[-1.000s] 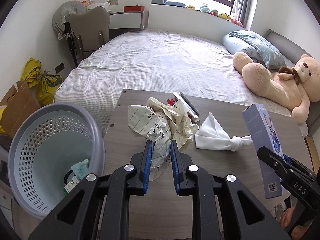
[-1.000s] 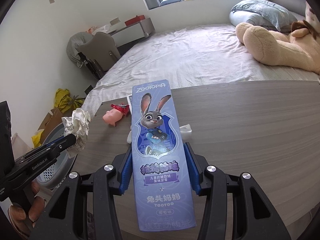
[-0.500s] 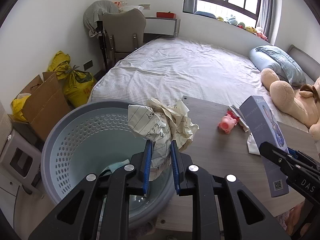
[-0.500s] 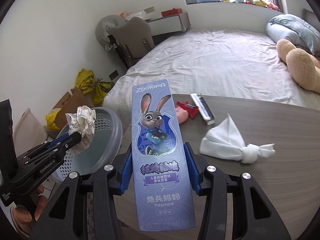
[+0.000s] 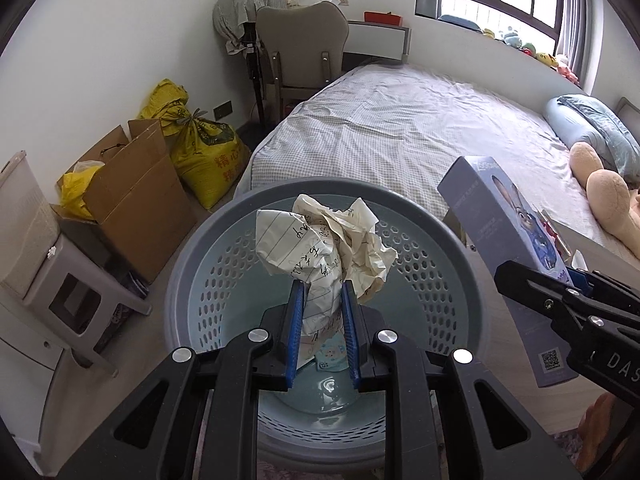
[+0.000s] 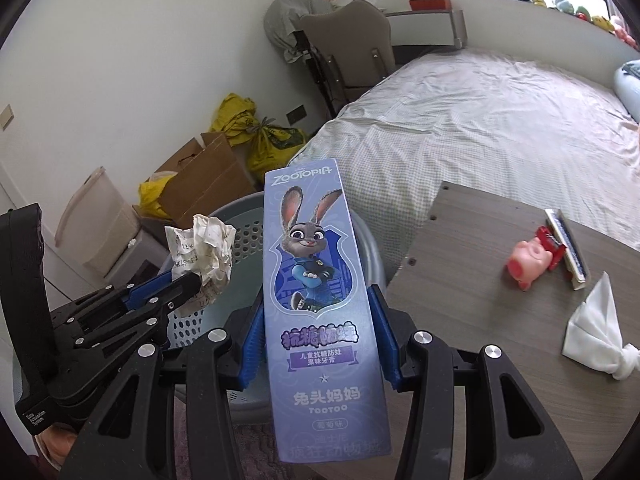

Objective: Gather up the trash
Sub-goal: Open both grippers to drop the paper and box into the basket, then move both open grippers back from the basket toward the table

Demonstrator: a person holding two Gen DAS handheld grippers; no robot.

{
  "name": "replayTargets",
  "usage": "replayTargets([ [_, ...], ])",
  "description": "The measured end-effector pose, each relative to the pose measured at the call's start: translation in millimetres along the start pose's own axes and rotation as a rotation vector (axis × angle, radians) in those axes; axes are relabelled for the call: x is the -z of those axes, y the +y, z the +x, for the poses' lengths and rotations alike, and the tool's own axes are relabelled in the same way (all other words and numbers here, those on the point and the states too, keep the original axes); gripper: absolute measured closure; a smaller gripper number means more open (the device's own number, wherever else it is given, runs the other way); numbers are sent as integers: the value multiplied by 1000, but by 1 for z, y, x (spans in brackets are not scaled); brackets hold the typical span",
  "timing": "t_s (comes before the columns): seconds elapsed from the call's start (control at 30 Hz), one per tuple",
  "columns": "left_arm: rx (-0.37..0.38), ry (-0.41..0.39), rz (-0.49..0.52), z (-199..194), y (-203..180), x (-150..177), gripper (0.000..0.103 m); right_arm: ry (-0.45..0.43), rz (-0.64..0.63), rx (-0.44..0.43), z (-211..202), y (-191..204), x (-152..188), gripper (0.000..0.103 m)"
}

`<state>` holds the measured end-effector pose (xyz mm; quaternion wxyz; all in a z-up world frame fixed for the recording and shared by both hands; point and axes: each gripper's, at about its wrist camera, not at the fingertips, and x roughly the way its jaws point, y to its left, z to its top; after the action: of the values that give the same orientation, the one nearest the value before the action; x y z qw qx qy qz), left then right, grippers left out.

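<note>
My left gripper [image 5: 321,292] is shut on a crumpled ball of lined paper [image 5: 320,246] and holds it over the open grey-blue perforated basket [image 5: 420,240]; the paper also shows in the right wrist view [image 6: 202,250]. My right gripper [image 6: 318,312] is shut on a tall purple Zootopia toothpaste box [image 6: 316,280], held upright beside the basket [image 6: 248,240]. The box also shows at the right of the left wrist view [image 5: 508,248]. Some trash lies at the basket's bottom [image 5: 330,354].
On the wooden table [image 6: 460,264] lie a pink pig toy [image 6: 528,264], a knotted white cloth [image 6: 596,336] and a flat box [image 6: 566,248]. A cardboard box [image 5: 132,196], yellow bags [image 5: 200,140], a stool [image 5: 68,292], a chair [image 5: 300,44] and a bed [image 5: 420,128] stand around.
Both grippers swung left from over the table to the basket. The paper ball now hangs over the basket's middle, and the toothpaste box has come beside its rim.
</note>
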<state>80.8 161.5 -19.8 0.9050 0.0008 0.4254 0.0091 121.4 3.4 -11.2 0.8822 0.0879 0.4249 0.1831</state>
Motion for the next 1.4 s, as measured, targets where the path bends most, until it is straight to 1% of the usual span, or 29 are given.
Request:
replayTargets([
  [0.17, -10, 12, -25, 6, 13, 0, 84, 45, -28, -11, 20, 11, -4, 56],
  [0.4, -17, 11, -47, 8, 26, 0, 84, 63, -45, -17, 32, 17, -8, 56],
  [0.43, -19, 11, -48, 8, 27, 0, 83, 66, -47, -18, 33, 17, -8, 55],
  [0.47, -20, 11, -50, 8, 28, 0, 81, 69, -49, -16, 34, 18, -8, 55],
  [0.5, -23, 11, -52, 7, 29, 0, 73, 69, -50, -12, 34, 18, -7, 54],
  [0.53, -27, 10, -55, 6, 29, 0, 64, 67, -50, -10, 34, 18, -7, 51],
  [0.57, -30, 7, -59, 5, 30, 0, 60, 63, -49, -8, 33, 18, -6, 47],
  [0.6, -33, 4, -62, 4, 30, 1, 58, 55, -49, -4, 31, 18, -7, 41],
  [0.63, -35, 4, -65, 4, 31, 1, 58, 45, -52, 3, 29, 18, -7, 40],
  [0.7, -38, 6, -72, 3, 33, 1, 57, 39, -59, 12, 27, 19, -7, 40],
  [0.8, -54, 0, -79, 1, 34, 2, 48, 36, -60, 14, 26, 19, -6, 40],
  [1.0, -72, -5, -82, -2, 35, 4, 46, 40, -63, 24, 25, 18, -4, 40],
  [1.1, -73, -7, -90, -4, 38, 5, 43, 37, -67, 28, 23, 19, -3, 40],
  [1.4, -84, -17, -91, -11, 37, 7, 43, 24, -67, 28, 17, 19, 1, 37],
])
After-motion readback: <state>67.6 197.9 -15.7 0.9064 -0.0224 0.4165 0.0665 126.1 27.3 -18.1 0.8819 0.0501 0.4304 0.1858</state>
